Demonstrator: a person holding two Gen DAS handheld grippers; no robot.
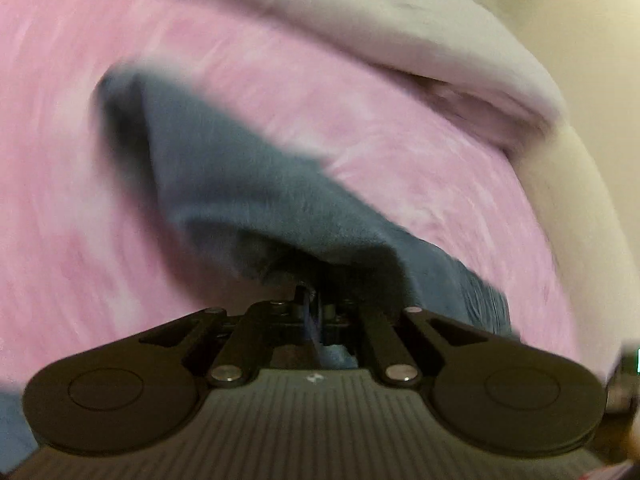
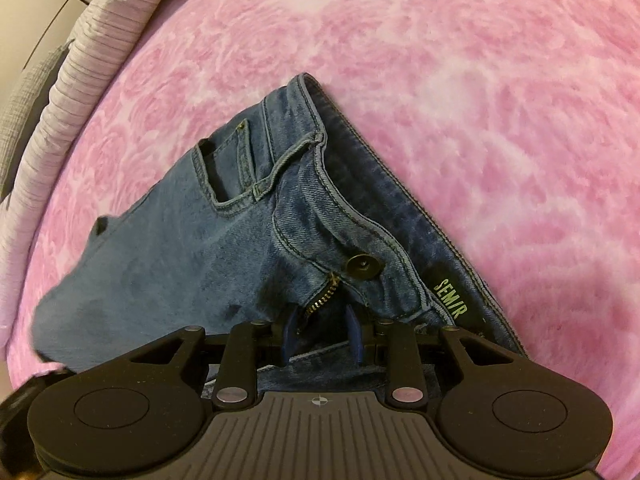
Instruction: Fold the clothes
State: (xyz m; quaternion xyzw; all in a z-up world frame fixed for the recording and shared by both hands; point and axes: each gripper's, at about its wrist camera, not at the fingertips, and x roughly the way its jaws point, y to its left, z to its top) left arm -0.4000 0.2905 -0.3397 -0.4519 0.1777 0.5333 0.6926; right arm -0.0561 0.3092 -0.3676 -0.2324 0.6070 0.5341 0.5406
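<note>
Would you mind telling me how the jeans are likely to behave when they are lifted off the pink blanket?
The jeans will probably droop rather than hold shape: they already fold and crease. The thick waistband, with its metal button, likely makes that end heavier. The fuzzy pink blanket may drag on them.

hand-held gripper [image 2: 320, 330] — black linkage | blue pads | ribbed grey housing
</note>
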